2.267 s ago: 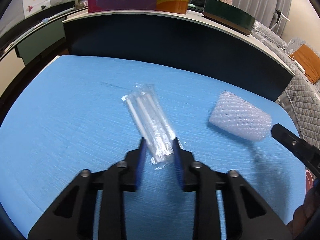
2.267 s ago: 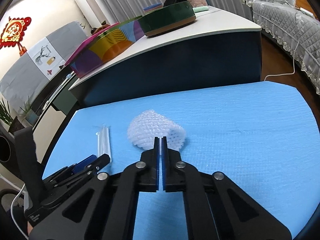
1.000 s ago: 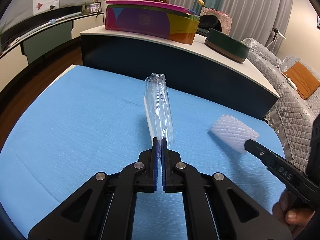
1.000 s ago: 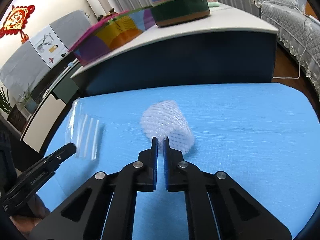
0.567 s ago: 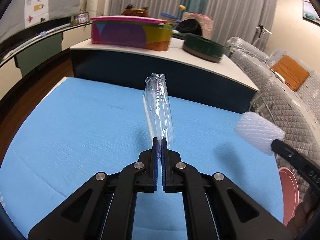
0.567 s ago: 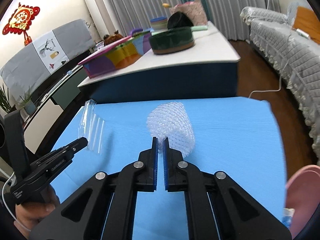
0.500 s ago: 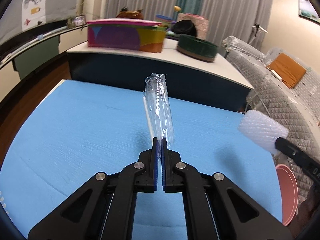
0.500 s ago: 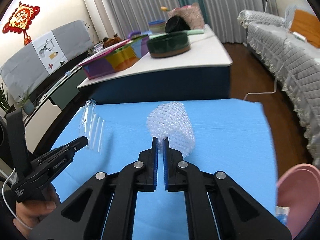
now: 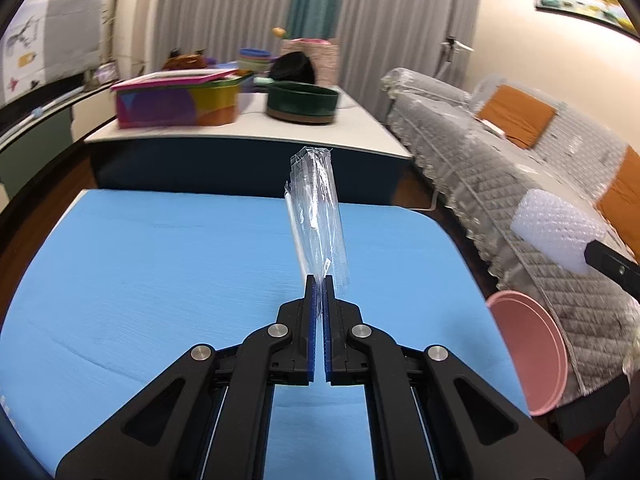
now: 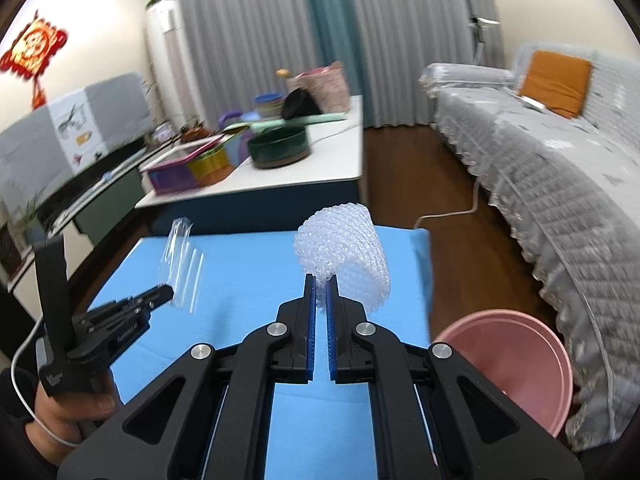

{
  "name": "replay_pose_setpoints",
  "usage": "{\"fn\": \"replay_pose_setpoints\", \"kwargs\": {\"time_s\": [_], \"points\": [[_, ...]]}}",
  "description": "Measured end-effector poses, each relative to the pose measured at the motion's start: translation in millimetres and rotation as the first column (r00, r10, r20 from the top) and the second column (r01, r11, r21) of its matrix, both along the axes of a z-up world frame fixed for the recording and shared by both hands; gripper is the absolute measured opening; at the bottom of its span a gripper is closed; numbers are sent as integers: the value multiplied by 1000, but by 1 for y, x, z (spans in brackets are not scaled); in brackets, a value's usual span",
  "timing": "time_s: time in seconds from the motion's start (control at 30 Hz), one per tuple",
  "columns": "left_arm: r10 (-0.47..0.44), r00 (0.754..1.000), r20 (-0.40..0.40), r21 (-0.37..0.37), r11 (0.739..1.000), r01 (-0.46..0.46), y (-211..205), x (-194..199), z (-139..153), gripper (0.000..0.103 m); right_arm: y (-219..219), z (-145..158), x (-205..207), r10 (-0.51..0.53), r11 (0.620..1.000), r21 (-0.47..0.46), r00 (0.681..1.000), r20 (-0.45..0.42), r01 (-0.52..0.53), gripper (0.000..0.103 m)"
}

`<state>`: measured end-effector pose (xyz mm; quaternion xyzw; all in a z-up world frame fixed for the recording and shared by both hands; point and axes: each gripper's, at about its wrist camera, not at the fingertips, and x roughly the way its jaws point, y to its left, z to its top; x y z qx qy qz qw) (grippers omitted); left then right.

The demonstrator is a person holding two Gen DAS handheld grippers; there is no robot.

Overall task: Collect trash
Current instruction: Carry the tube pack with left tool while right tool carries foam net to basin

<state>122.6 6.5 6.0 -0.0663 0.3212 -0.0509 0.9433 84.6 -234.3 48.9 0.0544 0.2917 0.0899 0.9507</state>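
Observation:
My left gripper (image 9: 319, 280) is shut on a clear plastic packet of white sticks (image 9: 316, 216) and holds it upright above the blue table (image 9: 160, 272). It also shows in the right wrist view (image 10: 182, 264), with the left gripper (image 10: 166, 292) at the left. My right gripper (image 10: 321, 280) is shut on a roll of white bubble wrap (image 10: 344, 256), held in the air near the table's right edge. In the left wrist view the bubble wrap (image 9: 556, 232) hangs at the far right, above a pink bin (image 9: 528, 352).
The pink bin (image 10: 516, 364) stands on the floor right of the blue table (image 10: 240, 264), beside a grey quilted sofa (image 10: 560, 184). A white-topped counter (image 9: 248, 136) behind the table carries a colourful box (image 9: 176, 104) and a dark green round tin (image 9: 302, 102).
Both grippers have lifted and swung to the right with their loads. The pink bin has come further into both views, and the bubble wrap is now past the table's right edge.

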Motion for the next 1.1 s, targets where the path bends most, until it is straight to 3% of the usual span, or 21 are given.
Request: {"fn": "replay_pose_setpoints", "kwargs": {"time_s": [0.17,0.53,1.1], "points": [[-71,997,10,10,997,71,-28,-6,3,3,-27,-12,-21,-79,997,-16,996,27,80,5],[-207,978,9,4,978,207,-92,-6,-2,3,-97,-37,-32,-239,971,1,971,-2,239,5],[-445,895,11,-32,895,446,-194,-13,-15,3,-155,-61,-49,-343,939,-21,939,-38,342,5]]}}
